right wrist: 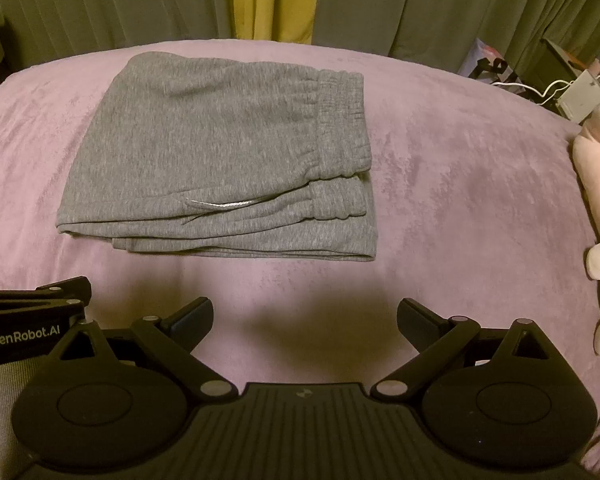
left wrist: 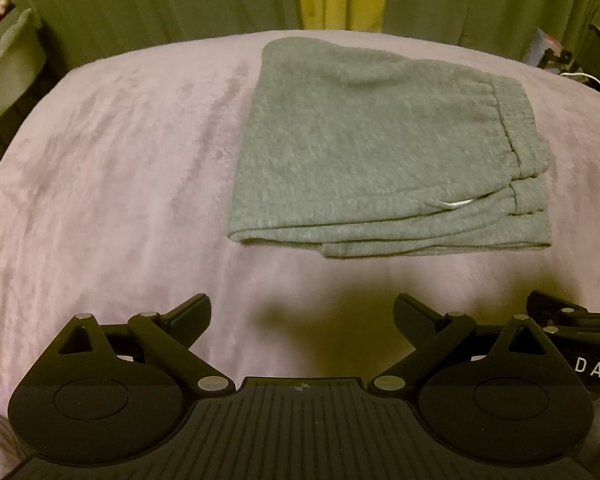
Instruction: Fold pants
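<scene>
Lying folded into a compact stacked rectangle on the blanket (right wrist: pixel 440 160), the pants (right wrist: pixel 220 160) look finished, while the left gripper (left wrist: pixel 302 312) and right gripper (right wrist: pixel 305 314) hover near, jaws apart, holding nothing.

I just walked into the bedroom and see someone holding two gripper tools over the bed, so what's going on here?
A person is folding pants with a handheld gripper in each hand. The grey pants already lie folded in a stacked rectangle on the purple blanket, waistband to the right. The left gripper and right gripper are both open, empty, and held short of the near edge of the pants, touching nothing. A pink plush toy lies at the blanket's right edge.
</scene>
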The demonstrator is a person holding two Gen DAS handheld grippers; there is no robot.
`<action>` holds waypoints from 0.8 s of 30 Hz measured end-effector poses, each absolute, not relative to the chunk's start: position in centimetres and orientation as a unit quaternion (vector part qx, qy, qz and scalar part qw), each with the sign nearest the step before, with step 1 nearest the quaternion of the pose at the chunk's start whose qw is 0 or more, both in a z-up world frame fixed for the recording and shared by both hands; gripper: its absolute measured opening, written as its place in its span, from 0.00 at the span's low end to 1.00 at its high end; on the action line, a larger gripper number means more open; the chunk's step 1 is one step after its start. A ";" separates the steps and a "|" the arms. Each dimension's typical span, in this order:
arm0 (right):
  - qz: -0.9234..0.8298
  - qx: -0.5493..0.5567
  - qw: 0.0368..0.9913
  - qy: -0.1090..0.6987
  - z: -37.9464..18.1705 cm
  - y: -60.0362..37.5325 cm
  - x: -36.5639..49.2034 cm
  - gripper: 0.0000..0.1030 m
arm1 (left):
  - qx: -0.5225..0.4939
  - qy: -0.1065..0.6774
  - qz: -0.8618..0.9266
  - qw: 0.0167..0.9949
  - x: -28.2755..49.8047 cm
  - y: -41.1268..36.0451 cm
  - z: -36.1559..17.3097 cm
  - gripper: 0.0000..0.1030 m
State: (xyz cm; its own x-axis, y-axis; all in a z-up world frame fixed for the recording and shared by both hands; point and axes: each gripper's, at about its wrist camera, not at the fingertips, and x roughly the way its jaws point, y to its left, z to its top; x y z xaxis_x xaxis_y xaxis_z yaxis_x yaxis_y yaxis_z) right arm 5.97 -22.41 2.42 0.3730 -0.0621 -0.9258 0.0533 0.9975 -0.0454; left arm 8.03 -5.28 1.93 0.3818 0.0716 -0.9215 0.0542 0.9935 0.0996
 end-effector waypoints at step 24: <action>-0.034 -0.003 0.830 0.557 2.2 -22.4 6.2 0.96 | 0.047 0.553 0.002 0.832 8.2 -5.2 1.9 0.98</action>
